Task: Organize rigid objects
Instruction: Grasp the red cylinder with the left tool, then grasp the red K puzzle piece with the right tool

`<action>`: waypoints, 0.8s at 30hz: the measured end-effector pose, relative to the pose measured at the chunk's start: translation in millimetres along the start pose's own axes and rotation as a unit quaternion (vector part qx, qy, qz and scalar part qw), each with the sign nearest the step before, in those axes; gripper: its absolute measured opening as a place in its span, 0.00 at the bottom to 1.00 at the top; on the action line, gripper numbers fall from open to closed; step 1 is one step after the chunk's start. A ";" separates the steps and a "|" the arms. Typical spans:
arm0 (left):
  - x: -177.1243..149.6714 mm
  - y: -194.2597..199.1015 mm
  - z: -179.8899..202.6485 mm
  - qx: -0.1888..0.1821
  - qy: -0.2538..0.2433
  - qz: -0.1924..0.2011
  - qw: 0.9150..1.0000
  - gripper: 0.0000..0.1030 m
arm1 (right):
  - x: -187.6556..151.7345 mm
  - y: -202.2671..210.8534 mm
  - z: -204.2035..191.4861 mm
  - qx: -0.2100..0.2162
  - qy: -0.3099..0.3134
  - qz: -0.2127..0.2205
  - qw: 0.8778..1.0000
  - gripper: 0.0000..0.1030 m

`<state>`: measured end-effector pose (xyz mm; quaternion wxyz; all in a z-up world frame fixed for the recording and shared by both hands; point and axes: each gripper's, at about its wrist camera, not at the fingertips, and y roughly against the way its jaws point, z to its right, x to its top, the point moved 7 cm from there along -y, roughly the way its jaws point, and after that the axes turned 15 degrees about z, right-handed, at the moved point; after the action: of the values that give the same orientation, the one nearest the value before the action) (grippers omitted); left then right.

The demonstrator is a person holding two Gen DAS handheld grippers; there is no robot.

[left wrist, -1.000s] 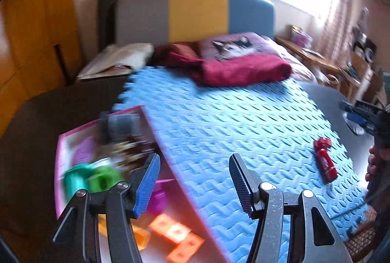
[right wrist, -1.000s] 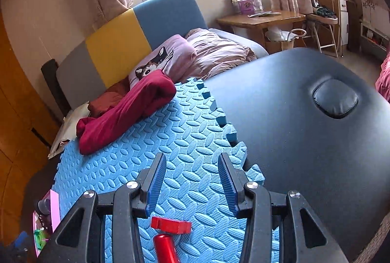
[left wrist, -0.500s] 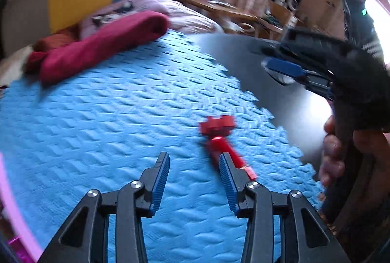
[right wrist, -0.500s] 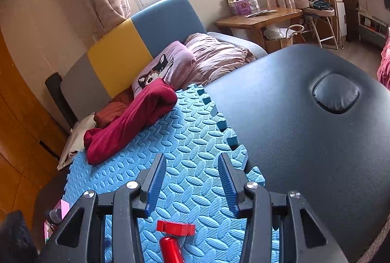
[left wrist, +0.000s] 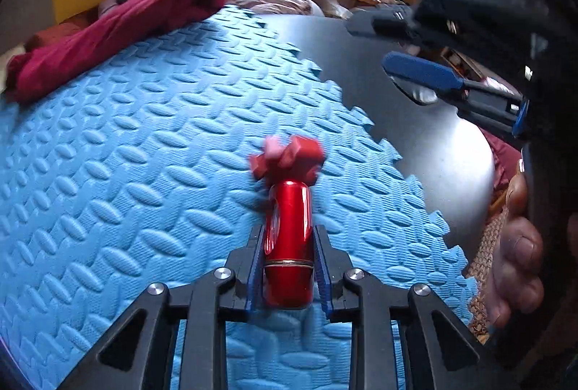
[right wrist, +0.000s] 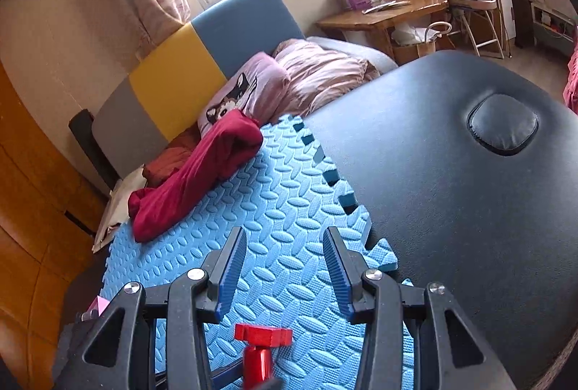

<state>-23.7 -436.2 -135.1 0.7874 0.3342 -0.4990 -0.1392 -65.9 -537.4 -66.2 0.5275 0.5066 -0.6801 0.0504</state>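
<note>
A shiny red metal cylinder with a cross-shaped red knob [left wrist: 287,245] lies on the blue foam mat [left wrist: 144,173]. My left gripper [left wrist: 288,231] is shut on the cylinder's body, a blue pad pressing each side, and the knob points away from me. In the right wrist view the same red piece [right wrist: 262,336] shows at the bottom edge, below and short of my right gripper [right wrist: 284,238]. That gripper hangs open over the mat [right wrist: 289,209] with nothing between its fingers. It also appears in the left wrist view, at the upper right [left wrist: 397,47].
The mat covers part of a black padded table [right wrist: 451,191] with a round cushion plug. A maroon cloth [right wrist: 202,173] lies at the mat's far edge against a bed. A pink box corner [right wrist: 99,303] shows at far left. A person's hand [left wrist: 520,252] grips the right tool.
My left gripper swung from the pink box of toys across the mat to the red piece, dropped towards it and closed on its body. The right gripper stayed almost still.
</note>
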 end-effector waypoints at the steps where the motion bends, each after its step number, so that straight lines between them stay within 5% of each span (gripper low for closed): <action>1: -1.3 5.6 -7.7 0.008 0.008 0.005 1.000 0.25 | -4.3 -3.5 -2.4 0.002 0.006 -0.013 1.000 0.43; 10: -26.4 55.2 -70.3 0.086 0.039 0.049 0.994 0.26 | -50.1 -24.7 -30.8 0.017 0.102 -0.102 0.989 0.43; 24: -36.1 68.8 -78.8 0.082 0.053 0.093 0.991 0.27 | -70.0 -43.5 -35.0 -0.005 0.145 -0.131 0.981 0.53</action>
<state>21.0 -334.9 -136.3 0.7925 0.3563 -0.4950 -0.0058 -15.1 -492.7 -124.9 0.6250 0.5757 -0.5247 0.0502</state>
